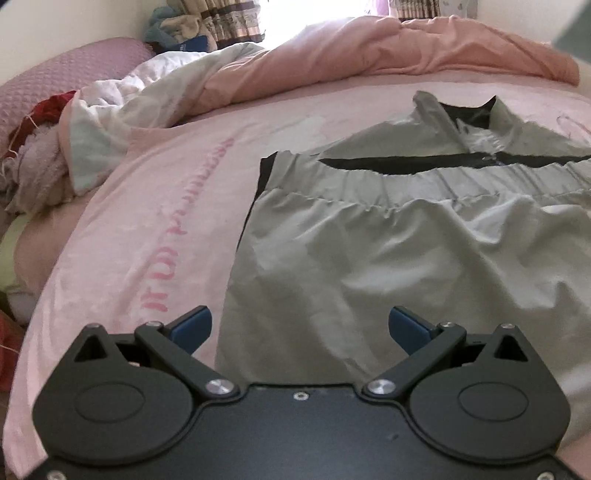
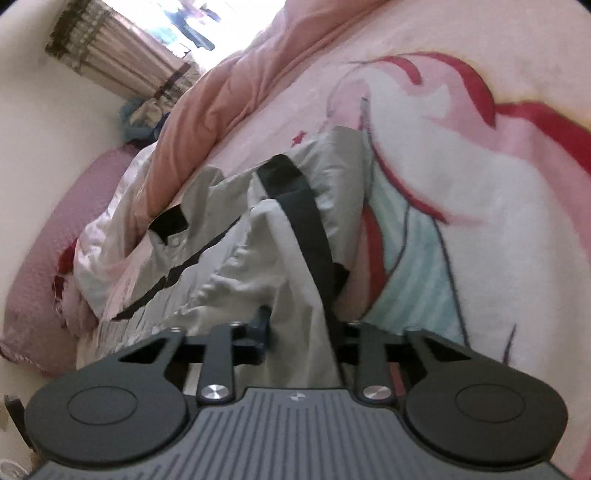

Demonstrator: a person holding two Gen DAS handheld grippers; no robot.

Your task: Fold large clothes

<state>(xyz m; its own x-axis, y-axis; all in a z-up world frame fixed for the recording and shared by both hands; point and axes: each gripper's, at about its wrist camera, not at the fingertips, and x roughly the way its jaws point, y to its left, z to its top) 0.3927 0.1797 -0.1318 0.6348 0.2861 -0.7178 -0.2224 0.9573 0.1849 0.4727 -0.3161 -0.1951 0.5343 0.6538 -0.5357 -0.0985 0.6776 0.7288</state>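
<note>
Pink bedding covers the bed (image 1: pixel 155 206), and a grey jacket (image 1: pixel 388 236) with black trim lies on it, folded so that its gathered hem rests across the chest, just below the collar (image 1: pixel 458 110). From the left wrist camera the jacket fills the right half of the picture, while the sheet's faded pink lettering runs along its left side. A rumpled salmon quilt (image 1: pixel 388 51) is heaped behind it, with a white cover (image 1: pixel 122 99) bunched to the left, a mauve pillow (image 1: pixel 48 77) in the corner and curtains (image 1: pixel 229 18) at the bright window. The left gripper (image 1: pixel 300 328) hovers over the near edge of the jacket with its blue-tipped fingers (image 1: pixel 194 326) spread wide and nothing between them.

Only the right wrist camera shows the large cartoon print (image 2: pixel 443 177) in red, white and pale teal on the sheet, beside the jacket (image 2: pixel 258 229). It also shows the right gripper (image 2: pixel 299 332) with its fingers drawn in on a raised fold of grey cloth and a black strip (image 2: pixel 310 229) of trim, the fabric rising up between them. The same quilt (image 2: pixel 229 96), pillow (image 2: pixel 44 258) and curtains (image 2: pixel 122 62) appear here, tilted.
</note>
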